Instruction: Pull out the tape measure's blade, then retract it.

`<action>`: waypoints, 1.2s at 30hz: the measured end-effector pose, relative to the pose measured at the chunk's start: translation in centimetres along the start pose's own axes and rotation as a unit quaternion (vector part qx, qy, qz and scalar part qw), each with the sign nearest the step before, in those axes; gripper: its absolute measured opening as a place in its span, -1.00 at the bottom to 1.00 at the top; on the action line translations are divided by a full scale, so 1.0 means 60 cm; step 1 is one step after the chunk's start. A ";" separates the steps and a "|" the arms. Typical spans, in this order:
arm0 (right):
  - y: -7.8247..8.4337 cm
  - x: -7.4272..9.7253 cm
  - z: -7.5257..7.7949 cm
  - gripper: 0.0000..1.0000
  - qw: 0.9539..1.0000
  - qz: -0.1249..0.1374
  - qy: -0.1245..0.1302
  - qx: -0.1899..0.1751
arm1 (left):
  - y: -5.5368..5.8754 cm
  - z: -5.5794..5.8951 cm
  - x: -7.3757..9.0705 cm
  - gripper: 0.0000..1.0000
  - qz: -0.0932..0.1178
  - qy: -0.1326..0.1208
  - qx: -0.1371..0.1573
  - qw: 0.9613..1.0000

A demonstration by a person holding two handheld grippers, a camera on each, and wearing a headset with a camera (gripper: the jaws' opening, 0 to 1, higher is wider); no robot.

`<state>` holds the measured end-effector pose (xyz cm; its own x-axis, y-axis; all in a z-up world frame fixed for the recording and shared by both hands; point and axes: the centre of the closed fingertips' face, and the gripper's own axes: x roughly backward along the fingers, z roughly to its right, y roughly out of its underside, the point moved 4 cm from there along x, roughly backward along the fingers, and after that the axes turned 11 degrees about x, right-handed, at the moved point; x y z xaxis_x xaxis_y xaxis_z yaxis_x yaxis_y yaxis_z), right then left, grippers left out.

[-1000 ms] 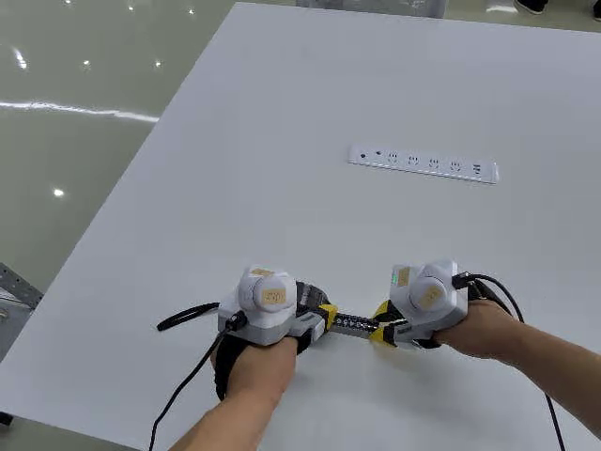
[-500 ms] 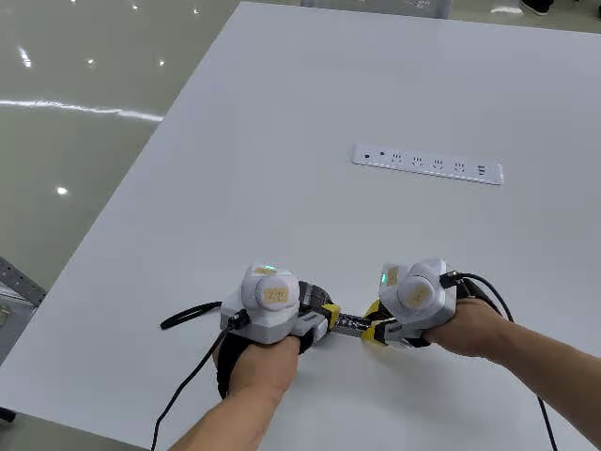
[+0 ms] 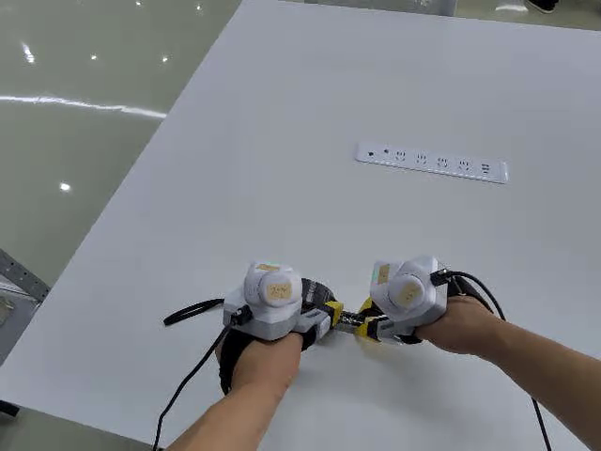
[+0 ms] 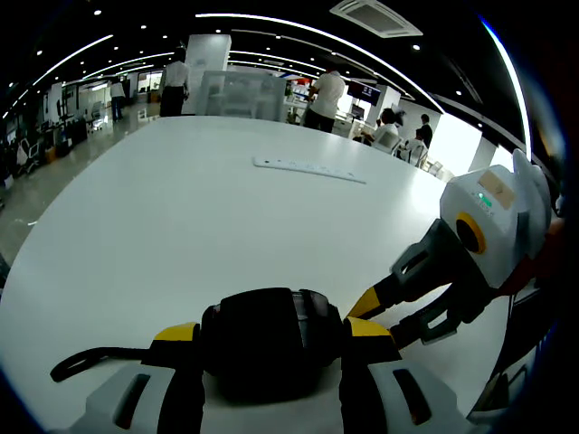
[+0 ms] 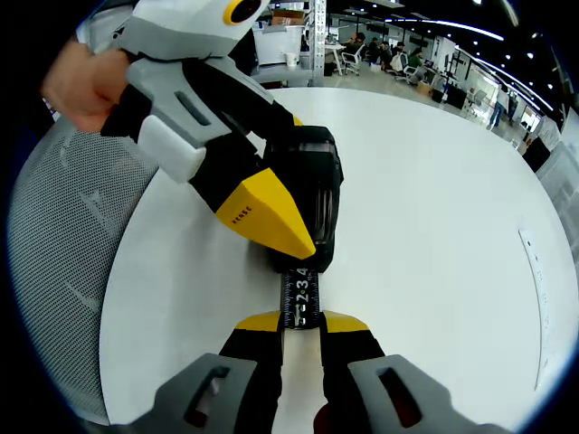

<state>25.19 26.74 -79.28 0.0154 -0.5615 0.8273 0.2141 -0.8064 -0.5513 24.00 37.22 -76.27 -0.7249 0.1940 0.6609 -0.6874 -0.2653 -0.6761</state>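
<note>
White and broad, the counter (image 3: 282, 141) runs away from the person, with a glossy pale floor (image 3: 75, 113) to its left that mirrors ceiling lights. A white power strip (image 3: 432, 162) lies flat well beyond the work, toward the right side. In the left gripper view, people (image 4: 326, 90) stand at the far end of an open, brightly lit hall. Near the counter's front edge the two tools meet almost nose to nose. The left hand (image 3: 263, 362) reaches in from below, knuckles up, and points the left tool (image 3: 324, 315) to the right; the right hand (image 3: 460, 324) comes in from the lower right and points the right tool (image 3: 366, 327) to the left. A dark cable (image 3: 188, 381) trails from the left tool back over the counter's edge. The left tool's yellow-tipped jaws are closed on the black tape measure (image 4: 270, 339), one jaw against each side of it, and it rests on the counter. Its black strap (image 3: 192, 312) lies loose on the counter to the left. The right tool's jaws stand narrow, pinched on the end of the blade (image 5: 301, 294). A short stretch of blade shows between the two tools, with the digits 2, 3 and 4 readable just ahead of the right tool's jaws. Grey mesh (image 5: 54, 253) shows beside the counter's edge in the right gripper view.
</note>
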 end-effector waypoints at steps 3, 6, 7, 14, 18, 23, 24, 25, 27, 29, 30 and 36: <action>-0.003 -0.003 0.001 -0.76 1.000 0.001 0.001 0.000 | 0.000 0.000 0.000 0.13 0.000 0.000 0.000 1.000; -0.007 -0.006 -0.001 -0.76 1.000 0.001 0.003 0.000 | -0.001 -0.001 0.000 0.13 0.000 0.001 0.001 1.000; -0.009 -0.007 0.000 -0.76 1.000 0.001 0.003 -0.001 | -0.001 -0.001 0.000 0.13 -0.001 0.001 0.001 1.000; -0.016 -0.012 0.001 -0.76 1.000 0.002 0.003 -0.002 | -0.001 -0.002 -0.001 0.13 -0.001 0.002 0.002 1.000; -0.020 -0.016 0.002 -0.76 1.000 0.003 0.004 -0.003 | -0.001 -0.001 -0.001 0.13 -0.002 0.002 0.002 1.000; -0.023 -0.019 0.002 -0.76 1.000 0.003 0.004 -0.003 | -0.002 -0.001 0.000 0.13 -0.002 0.003 0.002 1.000; -0.024 -0.020 0.002 -0.76 1.000 0.004 0.004 -0.003 | -0.002 -0.001 0.000 0.13 -0.002 0.003 0.003 1.000; -0.025 -0.021 0.003 -0.76 1.000 0.004 0.004 -0.003 | -0.001 -0.001 0.000 0.13 -0.002 0.003 0.003 1.000; -0.027 -0.022 0.003 -0.76 1.000 0.004 0.004 -0.001 | -0.001 -0.001 -0.001 0.13 -0.003 0.004 0.003 1.000; -0.028 -0.023 0.003 -0.76 1.000 0.004 0.004 -0.002 | -0.001 -0.001 -0.001 0.13 -0.003 0.004 0.002 1.000; -0.029 -0.023 0.004 -0.76 1.000 0.005 0.004 -0.003 | -0.001 -0.001 -0.001 0.13 -0.003 0.004 0.003 1.000; -0.033 -0.027 0.006 -0.76 1.000 0.005 0.005 -0.003 | 0.000 -0.001 0.000 0.13 -0.004 0.005 0.002 1.000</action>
<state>25.07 29.30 -79.49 0.0086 -0.5715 0.8206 0.2073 -0.8018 -0.5605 24.04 37.28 -76.29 -0.7200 0.2055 0.6629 -0.6928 -0.2681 -0.6694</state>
